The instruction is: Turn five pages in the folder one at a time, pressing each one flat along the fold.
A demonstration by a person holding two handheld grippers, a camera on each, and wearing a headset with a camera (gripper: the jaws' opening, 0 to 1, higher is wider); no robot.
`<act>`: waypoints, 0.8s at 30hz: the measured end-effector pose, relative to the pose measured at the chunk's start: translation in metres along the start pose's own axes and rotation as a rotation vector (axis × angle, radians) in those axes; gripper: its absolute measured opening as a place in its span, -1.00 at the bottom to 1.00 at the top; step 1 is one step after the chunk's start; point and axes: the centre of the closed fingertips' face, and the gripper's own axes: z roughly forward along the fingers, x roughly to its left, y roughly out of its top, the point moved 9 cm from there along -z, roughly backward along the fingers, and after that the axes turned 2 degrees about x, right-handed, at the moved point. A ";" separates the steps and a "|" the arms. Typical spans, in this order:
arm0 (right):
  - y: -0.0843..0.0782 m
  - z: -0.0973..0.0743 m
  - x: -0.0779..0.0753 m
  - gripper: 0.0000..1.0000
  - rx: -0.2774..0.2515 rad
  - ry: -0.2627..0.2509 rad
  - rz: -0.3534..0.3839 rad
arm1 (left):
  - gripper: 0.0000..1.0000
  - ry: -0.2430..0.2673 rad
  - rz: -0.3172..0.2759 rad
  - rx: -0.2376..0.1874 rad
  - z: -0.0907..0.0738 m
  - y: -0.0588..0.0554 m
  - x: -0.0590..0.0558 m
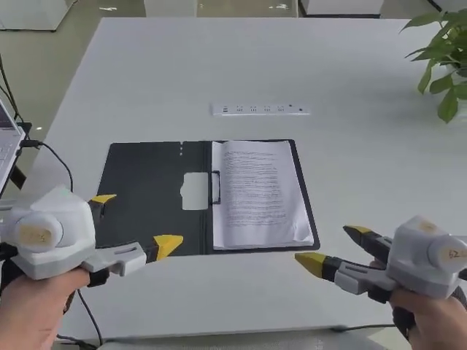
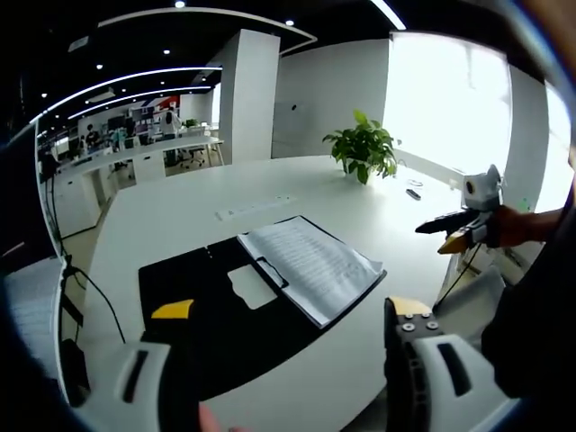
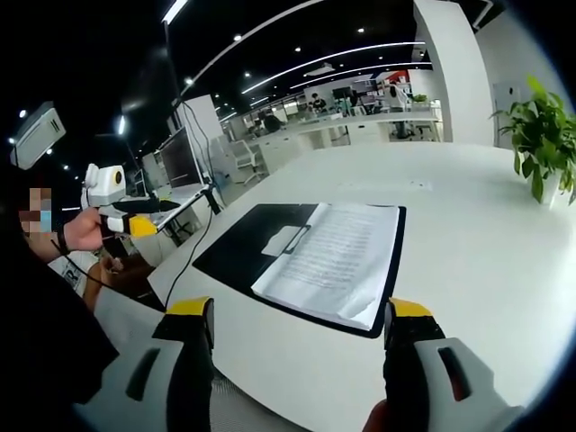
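Observation:
A black folder lies open on the white table, with a stack of printed pages on its right half and a small white card in the left cover. The folder and pages lie ahead of my left gripper, which is open. That gripper hovers by the folder's near left corner. My right gripper is open, right of the folder's near right corner. Its own view has the folder and pages beyond the right gripper.
A white power strip lies on the table beyond the folder. A potted plant stands at the far right edge. A laptop and a cable sit at the left. The table's near edge is close.

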 end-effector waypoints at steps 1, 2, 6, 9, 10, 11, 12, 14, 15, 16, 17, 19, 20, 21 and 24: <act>-0.002 -0.001 -0.001 0.53 0.000 -0.003 0.001 | 0.68 -0.006 0.006 0.004 0.003 0.001 -0.001; -0.003 -0.002 -0.002 0.53 0.000 -0.005 0.003 | 0.68 -0.016 0.013 0.007 0.006 0.002 -0.002; -0.007 -0.006 -0.005 0.52 0.007 -0.012 0.006 | 0.68 -0.050 0.034 0.019 0.019 0.006 -0.009; -0.010 -0.009 -0.007 0.52 0.007 -0.021 0.022 | 0.68 -0.081 0.053 0.032 0.030 0.008 -0.016; -0.011 -0.009 -0.007 0.52 0.007 -0.023 0.023 | 0.68 -0.086 0.056 0.034 0.032 0.008 -0.017; -0.011 -0.009 -0.008 0.52 0.008 -0.025 0.025 | 0.68 -0.100 0.062 0.038 0.037 0.009 -0.020; -0.012 -0.010 -0.008 0.52 0.009 -0.027 0.026 | 0.68 -0.108 0.065 0.040 0.040 0.010 -0.022; -0.012 -0.010 -0.009 0.52 0.011 -0.029 0.025 | 0.68 -0.133 0.074 0.042 0.047 0.013 -0.027; -0.012 -0.010 -0.010 0.52 0.011 -0.030 0.028 | 0.68 -0.145 0.080 0.043 0.052 0.014 -0.031; -0.012 -0.010 -0.010 0.52 0.011 -0.032 0.031 | 0.68 -0.154 0.084 0.045 0.055 0.015 -0.033; -0.012 -0.010 -0.011 0.52 0.011 -0.034 0.032 | 0.68 -0.165 0.091 0.049 0.059 0.016 -0.036; -0.012 -0.010 -0.012 0.52 0.010 -0.035 0.037 | 0.68 -0.180 0.101 0.056 0.065 0.017 -0.040; -0.012 -0.010 -0.012 0.52 0.010 -0.036 0.038 | 0.68 -0.193 0.105 0.058 0.069 0.018 -0.043; -0.012 -0.010 -0.013 0.52 0.011 -0.037 0.038 | 0.68 -0.199 0.109 0.060 0.072 0.019 -0.045; -0.012 -0.009 -0.014 0.51 0.013 -0.038 0.041 | 0.67 -0.229 0.129 0.071 0.084 0.021 -0.051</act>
